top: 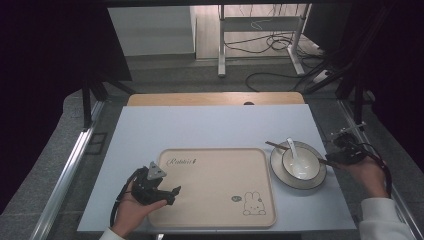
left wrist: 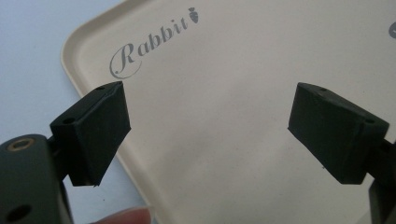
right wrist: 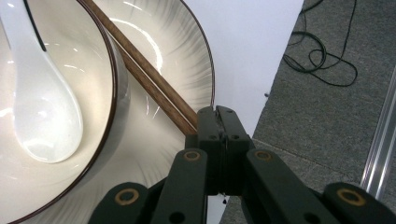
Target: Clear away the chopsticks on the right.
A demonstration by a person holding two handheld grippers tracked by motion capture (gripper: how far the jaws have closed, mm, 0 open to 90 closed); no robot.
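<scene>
A pair of brown chopsticks [top: 275, 146] lies slanted across a white plate [top: 278, 175] to the right of the tray, behind the bowl. A white bowl [top: 303, 171] stands on that plate with a white spoon [top: 293, 150] in it. My right gripper [top: 331, 159] is shut on the chopsticks' near end at the plate's right rim. In the right gripper view the chopsticks [right wrist: 140, 70] run into the closed right gripper [right wrist: 217, 116], past the bowl [right wrist: 88, 56], spoon [right wrist: 42, 107] and plate [right wrist: 163, 37]. My left gripper [top: 172, 192] hangs open over the beige tray [top: 215, 185], nothing between its jaws [left wrist: 210, 126].
The tray [left wrist: 243, 60] bears the word "Rabbit" and a rabbit drawing [top: 254, 205]. A pale blue table top [top: 210, 127] lies under everything; its right edge [right wrist: 261, 84] is close to the plate. Cables [top: 272, 42] trail on the floor beyond the table.
</scene>
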